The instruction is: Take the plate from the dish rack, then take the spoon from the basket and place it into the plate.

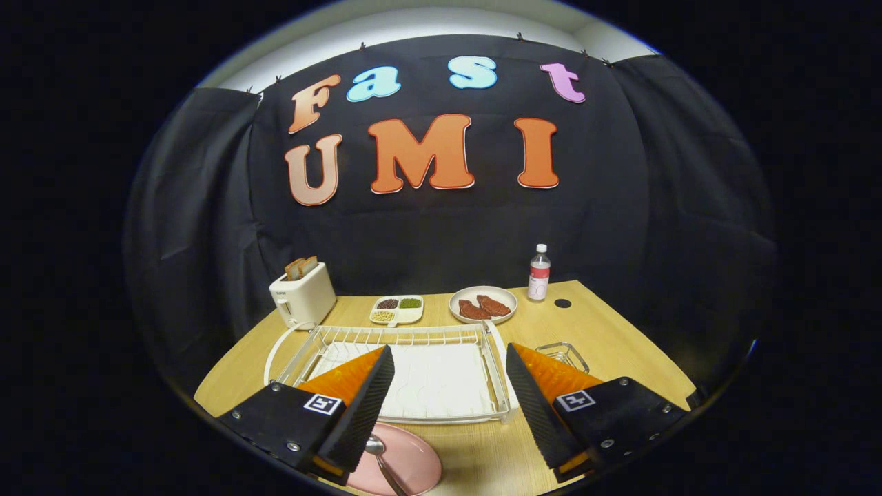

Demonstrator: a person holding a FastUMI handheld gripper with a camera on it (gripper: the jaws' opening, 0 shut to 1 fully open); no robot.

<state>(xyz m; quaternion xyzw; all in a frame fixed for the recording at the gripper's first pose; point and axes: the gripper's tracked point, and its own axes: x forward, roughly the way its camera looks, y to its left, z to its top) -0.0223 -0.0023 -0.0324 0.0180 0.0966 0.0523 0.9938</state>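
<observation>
Two fingers of the tool (448, 399) stand wide apart, gripping nothing, above the counter (620, 337). The spoon (383, 463) lies in the pink plate (406, 468) by the left finger, just before the rack (413, 358). A wire basket (565, 353), it seems, sits beyond the right finger.

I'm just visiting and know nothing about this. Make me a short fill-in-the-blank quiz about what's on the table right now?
1. The spoon lies on the pink ____, near the tongs.
2. The tongs are ____, with nothing between them.
3. Bread slices stick out of the ____ at the table's back corner.
4. Beside the plate of meat stands a capped ____.

Missing words: plate; open; toaster; bottle
</observation>
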